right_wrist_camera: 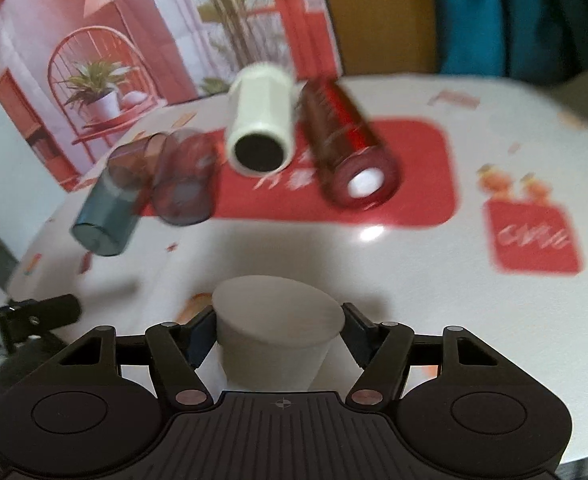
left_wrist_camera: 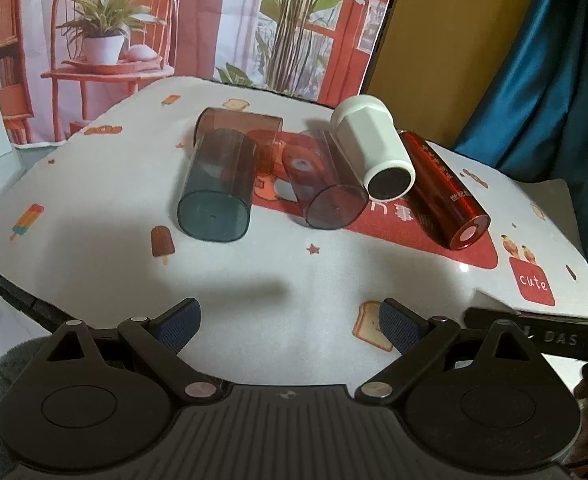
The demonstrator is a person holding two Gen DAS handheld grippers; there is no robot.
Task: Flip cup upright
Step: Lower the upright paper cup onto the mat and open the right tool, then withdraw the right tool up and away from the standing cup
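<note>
My right gripper (right_wrist_camera: pixel 277 328) is shut on a white paper cup (right_wrist_camera: pixel 275 332), held tilted above the table with its flat end facing away; the view is blurred by motion. My left gripper (left_wrist_camera: pixel 289 324) is open and empty, low over the table's near edge. Several cups lie on their sides further back: a teal translucent cup (left_wrist_camera: pixel 215 188), a brown one (left_wrist_camera: pixel 237 128) behind it, a purple-brown one (left_wrist_camera: pixel 326 184), a white cup (left_wrist_camera: pixel 374 148) and a red metallic one (left_wrist_camera: pixel 442 192). They also show in the right wrist view, the white cup (right_wrist_camera: pixel 261 132) and the red one (right_wrist_camera: pixel 346 148) nearest.
The round table (left_wrist_camera: pixel 253 280) has a white cloth with printed ice lollies, toast and a red patch (left_wrist_camera: pixel 406 228). A printed backdrop (left_wrist_camera: pixel 173 20) hangs behind, a blue curtain (left_wrist_camera: pixel 542 80) at the right. The right gripper's body (left_wrist_camera: pixel 542 332) shows at the right edge of the left wrist view.
</note>
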